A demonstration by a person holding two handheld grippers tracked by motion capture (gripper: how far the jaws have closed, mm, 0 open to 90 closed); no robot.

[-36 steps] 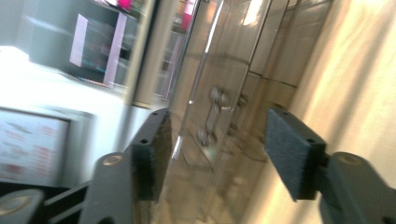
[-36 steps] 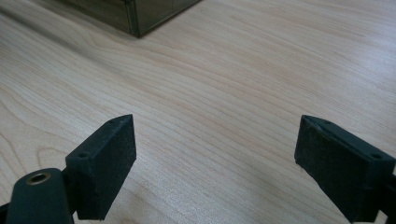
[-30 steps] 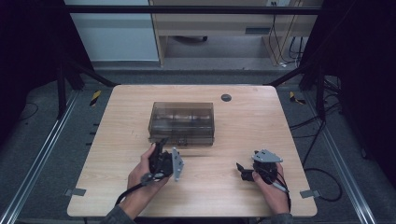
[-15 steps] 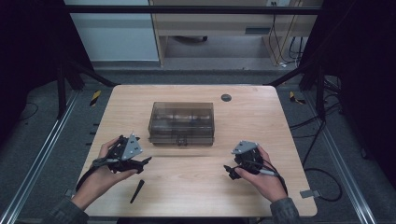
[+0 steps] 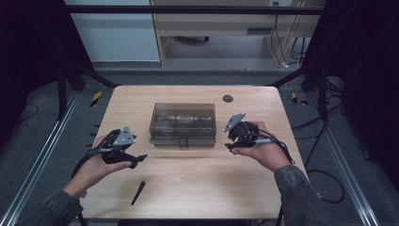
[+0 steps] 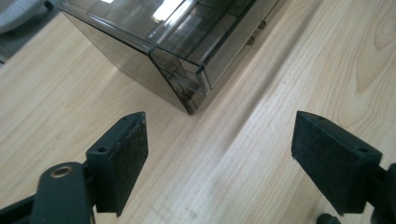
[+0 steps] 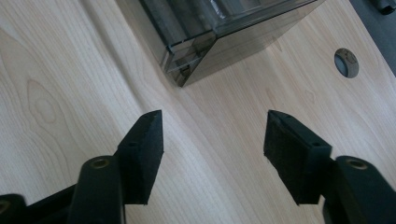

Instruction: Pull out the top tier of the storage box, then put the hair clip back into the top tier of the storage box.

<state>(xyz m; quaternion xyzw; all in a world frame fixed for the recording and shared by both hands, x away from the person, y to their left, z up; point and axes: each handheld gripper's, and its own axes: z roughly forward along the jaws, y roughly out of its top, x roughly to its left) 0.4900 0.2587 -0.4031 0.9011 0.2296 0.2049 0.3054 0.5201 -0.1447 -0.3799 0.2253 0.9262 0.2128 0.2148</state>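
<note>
left gripper (image 5: 134,159): opened wider, empty, pen (image 5: 138,192) released lower left | right gripper (image 5: 230,141): partly closed, empty, raised beside box (image 5: 182,123)

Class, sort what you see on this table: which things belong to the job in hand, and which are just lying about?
In the job:
smoky plastic box
left gripper, open
right gripper, open, jaws just been closing on nothing

Lying about:
black pen
round grommet
</note>
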